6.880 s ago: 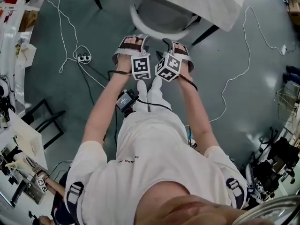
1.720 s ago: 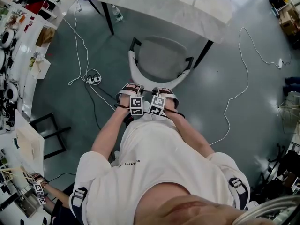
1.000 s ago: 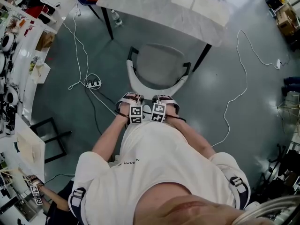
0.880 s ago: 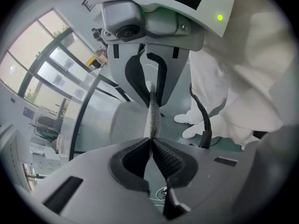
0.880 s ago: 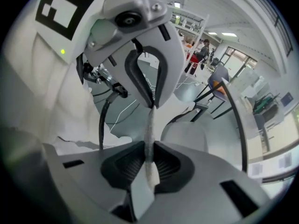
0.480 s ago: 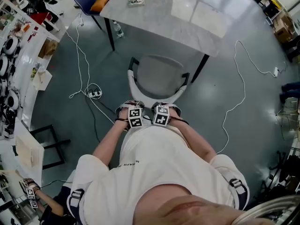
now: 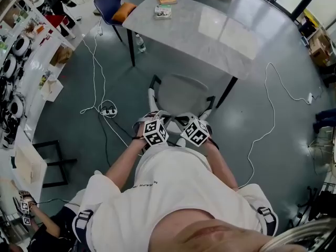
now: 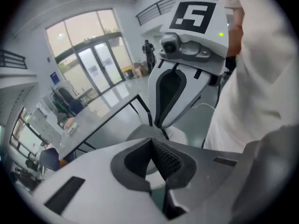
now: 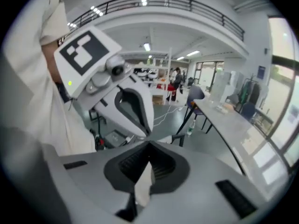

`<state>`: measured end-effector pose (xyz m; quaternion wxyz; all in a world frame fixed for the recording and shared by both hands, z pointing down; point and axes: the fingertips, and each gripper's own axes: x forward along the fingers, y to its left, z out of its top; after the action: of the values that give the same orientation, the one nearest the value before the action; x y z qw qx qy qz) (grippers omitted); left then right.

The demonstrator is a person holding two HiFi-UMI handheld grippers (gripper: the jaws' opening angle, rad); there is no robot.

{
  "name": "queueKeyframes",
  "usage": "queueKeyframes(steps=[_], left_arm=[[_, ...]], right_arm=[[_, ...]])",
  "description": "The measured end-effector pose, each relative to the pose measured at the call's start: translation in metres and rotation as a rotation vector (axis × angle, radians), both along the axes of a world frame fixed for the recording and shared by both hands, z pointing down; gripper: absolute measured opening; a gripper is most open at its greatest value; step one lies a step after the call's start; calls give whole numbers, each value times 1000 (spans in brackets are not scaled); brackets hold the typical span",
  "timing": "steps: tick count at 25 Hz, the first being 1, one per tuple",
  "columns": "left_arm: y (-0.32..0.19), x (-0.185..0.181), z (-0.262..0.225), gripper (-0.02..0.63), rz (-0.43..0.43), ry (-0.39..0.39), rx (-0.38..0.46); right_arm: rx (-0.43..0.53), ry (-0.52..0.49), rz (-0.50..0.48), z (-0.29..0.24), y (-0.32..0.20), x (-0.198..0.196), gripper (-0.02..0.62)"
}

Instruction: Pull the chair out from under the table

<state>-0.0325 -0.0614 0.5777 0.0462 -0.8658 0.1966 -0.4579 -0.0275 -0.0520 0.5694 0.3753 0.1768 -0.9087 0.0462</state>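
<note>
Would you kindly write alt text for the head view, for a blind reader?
Seen from above, a person in a white shirt holds the left gripper and right gripper over the back of a grey chair at a grey table's edge.

**Three cameras, one shared bench**

Head view looks steeply down from above the person onto bench (image 7: 210, 33) and chair (image 7: 184, 93); each gripper view sits close behind its own jaws, facing outward; all share the bench; left gripper view catches the right gripper (image 8: 161, 127); right gripper view the left gripper (image 9: 145, 133).
</note>
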Motion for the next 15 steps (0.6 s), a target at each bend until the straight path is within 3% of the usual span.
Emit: queueKeyframes(steps=[4,9,15], left_arm=[[-26,-5,-58,5,-159,194,54],[-32,-8,-119,5,-264,366,151],[-41,-15,-185,5,-405,636,198]], right_arm=[[89,-166,131,-68,-37,-2,14],[198,-300,273,-132,-62,4,14],[262,-420,312,-182,-62,-8,14]])
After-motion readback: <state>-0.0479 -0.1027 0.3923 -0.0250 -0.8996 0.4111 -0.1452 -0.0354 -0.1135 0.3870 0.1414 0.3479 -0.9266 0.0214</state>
